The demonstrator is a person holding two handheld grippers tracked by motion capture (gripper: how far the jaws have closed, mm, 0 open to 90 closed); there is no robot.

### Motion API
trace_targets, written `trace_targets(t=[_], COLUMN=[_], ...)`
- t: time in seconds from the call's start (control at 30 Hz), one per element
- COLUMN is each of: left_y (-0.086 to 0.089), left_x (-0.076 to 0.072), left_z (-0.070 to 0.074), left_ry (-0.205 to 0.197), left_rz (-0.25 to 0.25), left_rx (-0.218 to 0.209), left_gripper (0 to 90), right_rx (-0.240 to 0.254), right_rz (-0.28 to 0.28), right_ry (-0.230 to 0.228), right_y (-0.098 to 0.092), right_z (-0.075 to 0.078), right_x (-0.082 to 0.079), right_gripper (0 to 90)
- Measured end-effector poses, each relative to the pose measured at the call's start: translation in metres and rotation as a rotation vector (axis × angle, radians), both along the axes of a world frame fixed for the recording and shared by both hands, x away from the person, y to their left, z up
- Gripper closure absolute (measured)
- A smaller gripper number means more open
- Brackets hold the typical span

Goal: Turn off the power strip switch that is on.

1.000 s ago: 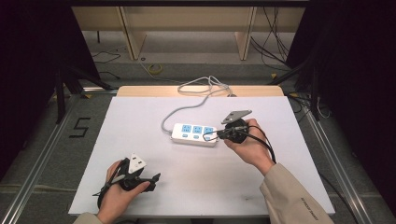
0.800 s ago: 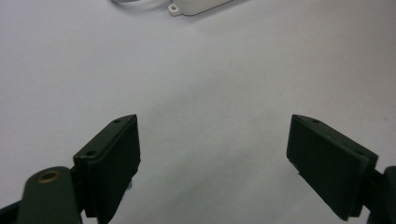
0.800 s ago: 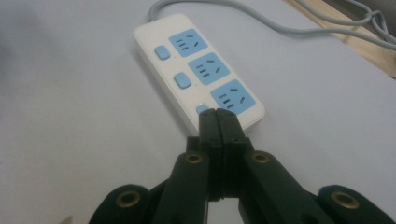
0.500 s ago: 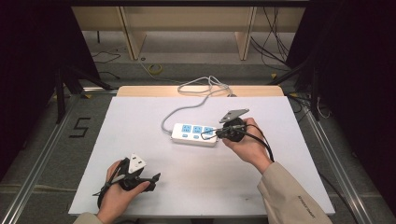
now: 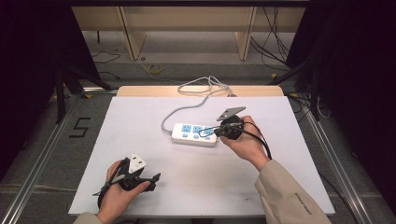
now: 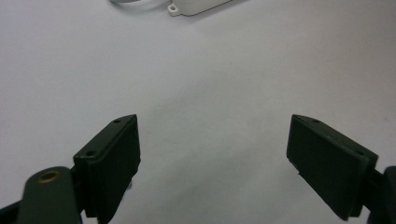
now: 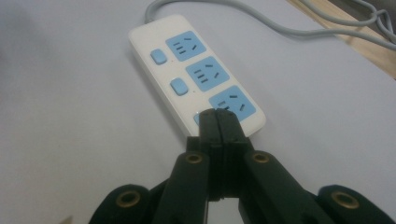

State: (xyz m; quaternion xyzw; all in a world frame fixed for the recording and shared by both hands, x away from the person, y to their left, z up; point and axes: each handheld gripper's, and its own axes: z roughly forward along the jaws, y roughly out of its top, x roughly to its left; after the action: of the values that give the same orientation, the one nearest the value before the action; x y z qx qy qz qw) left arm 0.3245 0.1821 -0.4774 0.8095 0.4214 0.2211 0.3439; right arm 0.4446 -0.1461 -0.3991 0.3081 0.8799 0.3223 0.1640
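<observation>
On the white table, a white power strip with blue sockets lies just past centre toward 12 o'clock, the right gripper, jaws pressed together, tipping its near-end switch, while the left gripper rests wide open at 7 o'clock.

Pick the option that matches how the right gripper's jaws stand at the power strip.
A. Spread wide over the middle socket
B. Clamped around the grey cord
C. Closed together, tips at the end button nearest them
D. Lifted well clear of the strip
C: in the right gripper view the right gripper has its jaws pressed together with nothing between them, tips at the near end of the power strip, over its last blue button.
</observation>
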Motion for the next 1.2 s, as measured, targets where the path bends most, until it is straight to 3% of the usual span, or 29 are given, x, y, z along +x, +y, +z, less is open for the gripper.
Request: trace_targets(t=[1.2], left_y=[-0.001], left_x=[0.001], left_z=[0.000], left_ry=[0.000], left_rz=[-0.003], left_rx=[0.001], left_gripper=[17.2], right_rx=[-0.053], right_rz=[0.003], right_ry=[0.027], right_y=[0.017], right_z=[-0.007], right_x=[0.019], right_gripper=[90.0])
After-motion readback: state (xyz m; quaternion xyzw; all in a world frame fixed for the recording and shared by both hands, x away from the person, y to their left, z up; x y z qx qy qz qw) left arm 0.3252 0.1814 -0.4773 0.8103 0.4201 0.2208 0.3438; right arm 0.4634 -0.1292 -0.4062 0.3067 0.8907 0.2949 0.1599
